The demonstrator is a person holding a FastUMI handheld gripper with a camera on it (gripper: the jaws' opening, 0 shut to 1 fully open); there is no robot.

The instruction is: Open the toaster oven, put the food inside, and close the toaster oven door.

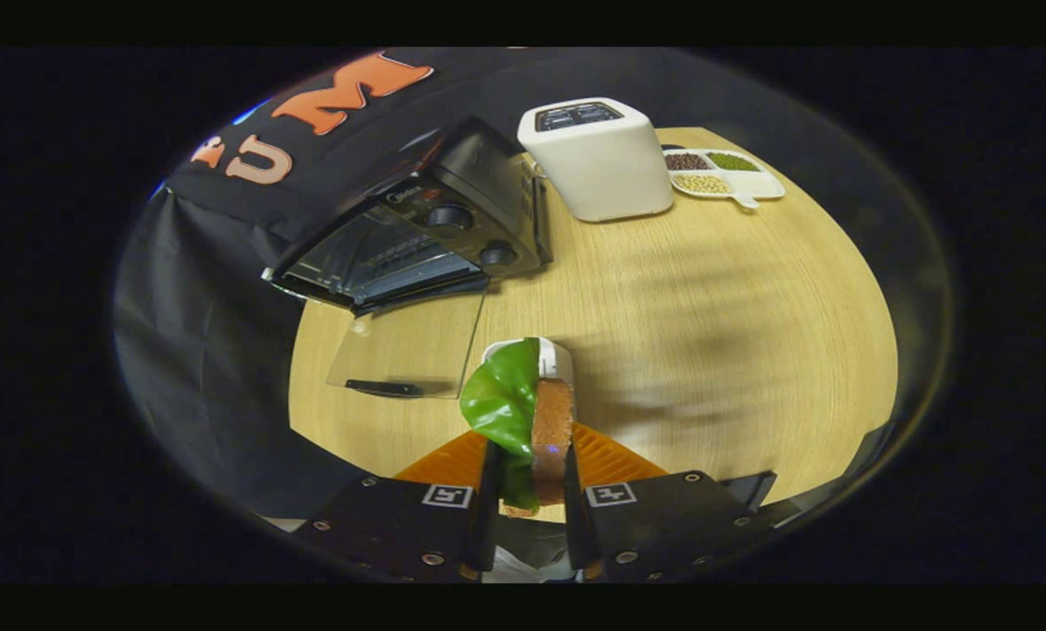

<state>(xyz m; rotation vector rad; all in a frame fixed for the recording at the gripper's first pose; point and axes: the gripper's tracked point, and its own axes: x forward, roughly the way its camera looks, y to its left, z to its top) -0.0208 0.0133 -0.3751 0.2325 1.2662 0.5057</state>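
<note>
Off to my left the black toaster oven (435, 228) stands on the wooden table (707, 350), its glass door (409, 346) dropped open and lying flat toward me. Between my fingers my gripper (527, 491) is clamped on the food, a sandwich (531, 421) with green lettuce on its left and brown bread on its right, held above the table. Beyond it to the right stands a white toaster (600, 158), then a divided dish (724, 173) of beans
</note>
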